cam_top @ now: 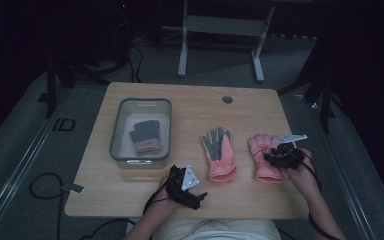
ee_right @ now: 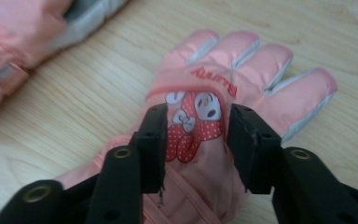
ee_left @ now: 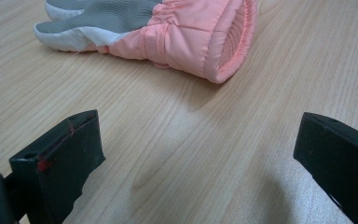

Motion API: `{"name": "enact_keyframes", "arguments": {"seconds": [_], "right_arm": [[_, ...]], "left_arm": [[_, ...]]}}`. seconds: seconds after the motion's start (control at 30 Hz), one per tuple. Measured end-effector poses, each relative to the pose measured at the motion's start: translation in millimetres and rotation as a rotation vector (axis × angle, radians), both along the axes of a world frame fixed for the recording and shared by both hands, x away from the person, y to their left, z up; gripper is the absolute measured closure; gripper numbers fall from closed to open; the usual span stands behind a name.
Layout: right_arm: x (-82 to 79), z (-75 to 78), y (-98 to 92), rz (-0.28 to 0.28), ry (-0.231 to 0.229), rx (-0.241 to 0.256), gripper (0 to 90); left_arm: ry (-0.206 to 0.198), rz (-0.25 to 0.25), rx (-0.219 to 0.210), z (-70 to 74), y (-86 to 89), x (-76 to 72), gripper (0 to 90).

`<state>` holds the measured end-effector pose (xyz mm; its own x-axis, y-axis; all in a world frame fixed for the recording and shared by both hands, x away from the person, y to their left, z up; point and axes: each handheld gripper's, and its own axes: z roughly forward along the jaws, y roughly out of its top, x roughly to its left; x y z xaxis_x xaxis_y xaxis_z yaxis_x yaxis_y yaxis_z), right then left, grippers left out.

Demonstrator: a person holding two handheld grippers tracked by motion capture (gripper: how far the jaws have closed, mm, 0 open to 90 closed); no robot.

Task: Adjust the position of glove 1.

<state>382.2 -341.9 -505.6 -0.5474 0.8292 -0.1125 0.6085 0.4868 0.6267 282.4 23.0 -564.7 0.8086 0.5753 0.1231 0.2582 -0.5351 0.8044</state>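
Two pink padded gloves lie on the wooden table (cam_top: pixel 190 105). The middle glove (cam_top: pixel 221 155) is palm up, showing its grey palm; its cuff (ee_left: pixel 186 32) faces my left gripper (ee_left: pixel 198 135). That left gripper (cam_top: pixel 196 199) rests near the table's front edge, open, with only bare wood between its jaws. The right glove (cam_top: pixel 266 172) lies back up, with a cartoon figure and red lettering (ee_right: pixel 242 60). My right gripper (cam_top: pixel 275 155) is on top of it, its jaws (ee_right: pixel 196 126) closed in on the padded back around the cartoon figure.
A clear plastic bin (cam_top: pixel 116 130) stands at the table's left, with a grey and pink glove (cam_top: pixel 145 135) in it. A round cable hole (cam_top: pixel 227 99) sits near the far edge. A white metal frame (cam_top: pixel 220 25) stands on the floor beyond the table.
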Motion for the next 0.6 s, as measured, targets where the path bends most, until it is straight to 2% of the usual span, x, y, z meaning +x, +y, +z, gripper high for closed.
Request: {"name": "enact_keyframes", "arguments": {"seconds": [0.1, 0.17, 0.27, 0.33, 0.47, 0.53, 0.6], "right_arm": [[-1.4, -7.6, 0.2, -0.029, -0.01, -0.014, 58.2], [-1.9, -13.7, 0.4, -0.037, -0.016, -0.029, 62.2], [-2.2, -19.0, -2.3, -0.087, -0.005, 0.02, 71.3], [-2.3, -19.8, -2.2, -0.102, 0.002, 0.03, 76.4], [-1.2, -16.1, 0.1, -0.148, 0.015, 0.051, 84.5], [-1.7, -10.1, 1.1, -0.166, 0.012, 0.074, 86.2], [-2.3, -3.2, 3.3, -0.171, -0.001, 0.073, 86.6]], "left_arm": [[0.001, 0.0, 0.002, 0.0, -0.3, -0.3, 0.8], [-0.003, 0.0, 0.001, -0.1, -0.8, -0.7, 0.8], [-0.003, 0.001, 0.001, -0.1, -0.8, -0.9, 0.8], [-0.003, 0.0, -0.001, -0.1, -0.6, -0.8, 0.8], [0.0, 0.001, 0.001, -0.3, -0.8, -0.6, 0.8], [0.001, 0.003, -0.001, -0.4, -0.8, -0.8, 0.8], [0.0, 0.004, 0.002, -0.3, -0.9, -0.8, 0.8]]}}
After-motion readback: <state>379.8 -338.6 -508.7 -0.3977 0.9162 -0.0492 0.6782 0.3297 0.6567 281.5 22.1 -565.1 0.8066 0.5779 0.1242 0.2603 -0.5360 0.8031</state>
